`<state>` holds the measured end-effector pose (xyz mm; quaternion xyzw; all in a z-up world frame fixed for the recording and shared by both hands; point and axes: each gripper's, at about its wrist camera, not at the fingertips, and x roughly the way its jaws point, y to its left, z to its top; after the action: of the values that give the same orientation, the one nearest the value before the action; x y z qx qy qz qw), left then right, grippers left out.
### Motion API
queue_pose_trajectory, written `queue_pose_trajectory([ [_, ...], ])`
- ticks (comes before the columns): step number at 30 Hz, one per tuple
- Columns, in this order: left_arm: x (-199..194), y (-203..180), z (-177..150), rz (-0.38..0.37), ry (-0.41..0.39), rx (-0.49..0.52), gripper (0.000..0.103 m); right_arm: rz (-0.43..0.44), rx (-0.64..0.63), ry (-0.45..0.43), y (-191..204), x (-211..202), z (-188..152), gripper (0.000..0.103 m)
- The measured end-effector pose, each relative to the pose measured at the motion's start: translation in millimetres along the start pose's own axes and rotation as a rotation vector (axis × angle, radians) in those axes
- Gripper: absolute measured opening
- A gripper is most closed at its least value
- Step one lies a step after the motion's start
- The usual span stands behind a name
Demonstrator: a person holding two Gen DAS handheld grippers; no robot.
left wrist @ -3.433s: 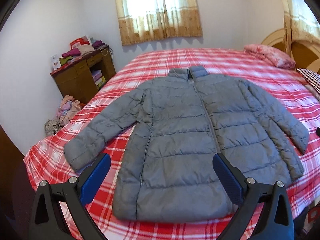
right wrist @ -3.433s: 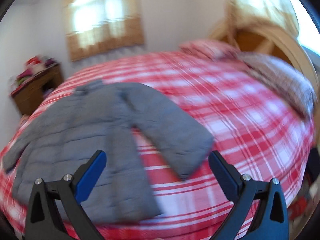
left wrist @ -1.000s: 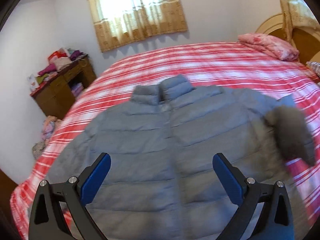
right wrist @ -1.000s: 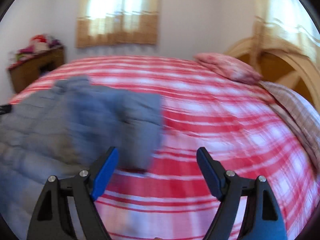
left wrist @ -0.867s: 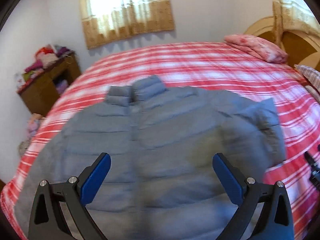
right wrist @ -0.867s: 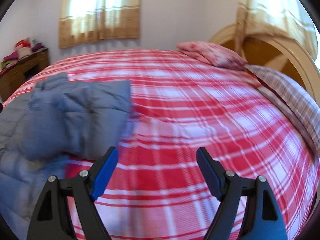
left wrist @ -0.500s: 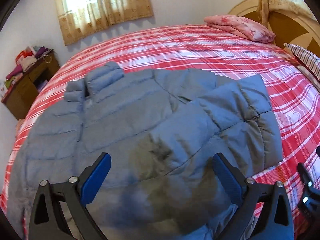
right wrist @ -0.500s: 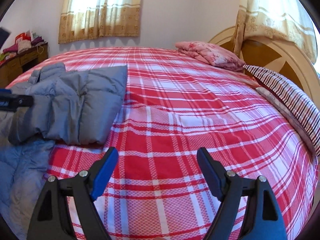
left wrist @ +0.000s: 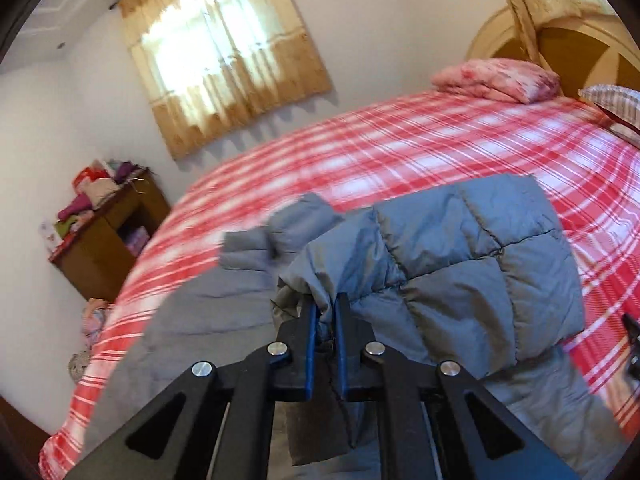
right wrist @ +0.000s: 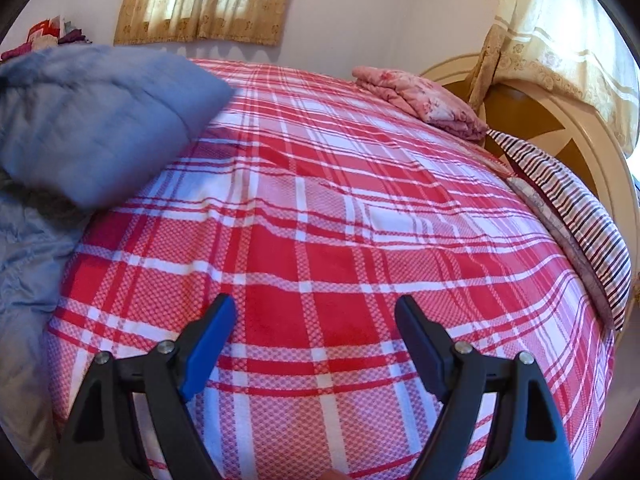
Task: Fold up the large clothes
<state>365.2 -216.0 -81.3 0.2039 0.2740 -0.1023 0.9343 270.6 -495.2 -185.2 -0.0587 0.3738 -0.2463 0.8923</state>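
Observation:
A grey quilted puffer jacket lies on the red plaid bed, its right sleeve folded inward over the body and its collar toward the far side. My left gripper is shut on a bunched fold of the jacket's fabric near the sleeve end, and the fabric rises at the pinch. In the right wrist view the jacket fills the left edge. My right gripper hovers over bare bedspread to the jacket's right, its jaws opening wide with nothing between them.
A pink folded blanket and a striped pillow lie by the wooden headboard. A brown cabinet piled with clothes stands by the wall at the bed's far left corner. Curtained window behind.
My left gripper went from wide open above the jacket to shut on a fold of its fabric. The right gripper sank lower over the bedspread, still open.

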Motion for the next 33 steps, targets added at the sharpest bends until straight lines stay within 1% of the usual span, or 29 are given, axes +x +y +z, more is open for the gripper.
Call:
queue_pose_trajectory([
  [1, -1.6, 9.9, -1.5, 0.014, -0.002, -0.007, 0.008, 0.001, 0.010, 0.010, -2.1, 1.7, 0.5, 0.094],
  [3, -3.3, 31.5, -6.9, 0.035, 0.002, -0.026, 0.008, 0.023, 0.041, 0.041, -8.9, 7.6, 1.3, 0.097],
  [7, -3.5, 74.6, -25.0, 0.077, 0.023, -0.071, 0.008, 0.068, 0.075, 0.061, -15.5, 11.4, 0.8, 0.098],
  [9, 0.4, 93.1, -37.3, 0.108, 0.053, -0.088, 0.008, 0.072, 0.078, 0.059, -15.7, 11.2, 0.8, 0.098],
  [12, 13.2, 112.8, -56.0, 0.129, 0.106, -0.121, 0.008, 0.059, 0.067, 0.057, -14.8, 10.7, 0.8, 0.099],
  [13, 19.1, 116.7, -64.8, 0.134, 0.130, -0.126, 0.008, 0.055, 0.064, 0.056, -14.5, 10.6, 0.5, 0.099],
  [15, 27.3, 113.8, -76.1, 0.108, 0.154, -0.132, 0.008, 0.055, 0.063, 0.056, -14.1, 10.6, 0.6, 0.099],
  [17, 32.4, 102.0, -89.6, 0.159, 0.173, -0.090, 0.008, 0.060, 0.066, 0.058, -14.5, 10.7, 0.6, 0.099],
  [21, 36.4, 98.2, -109.6, 0.169, 0.243, -0.125, 0.008, 0.075, 0.076, 0.064, -12.8, 10.5, 0.6, 0.099],
  [23, 36.4, 99.6, -117.8, 0.205, 0.238, -0.114, 0.008, 0.078, 0.077, 0.070, -12.4, 11.1, 0.4, 0.099],
  [24, 37.2, 100.7, -118.3, 0.202, 0.231, -0.112, 0.008, 0.083, 0.076, 0.077, -12.4, 11.9, 0.9, 0.099],
  [25, 37.1, 104.5, -118.0, 0.178, 0.220, -0.125, 0.008, 0.091, 0.079, 0.086, -13.8, 13.2, 1.8, 0.099],
  [28, 35.9, 116.0, -111.8, 0.124, 0.222, -0.172, 0.010, 0.179, 0.132, 0.151, -27.9, 20.5, 4.8, 0.100],
  [29, 34.2, 120.0, -107.6, 0.107, 0.214, -0.188, 0.010, 0.200, 0.133, 0.165, -30.9, 20.7, 6.7, 0.100],
  [30, 29.8, 121.5, -105.6, 0.102, 0.203, -0.195, 0.011, 0.207, 0.105, 0.179, -33.3, 18.3, 11.2, 0.100],
  [31, 23.7, 125.2, -102.3, 0.110, 0.182, -0.203, 0.014, 0.206, 0.090, 0.180, -32.8, 15.9, 12.7, 0.100],
  [33, 11.0, 131.3, -96.9, 0.143, 0.141, -0.215, 0.026, 0.218, 0.072, 0.166, -36.8, 3.3, 23.7, 0.100],
])
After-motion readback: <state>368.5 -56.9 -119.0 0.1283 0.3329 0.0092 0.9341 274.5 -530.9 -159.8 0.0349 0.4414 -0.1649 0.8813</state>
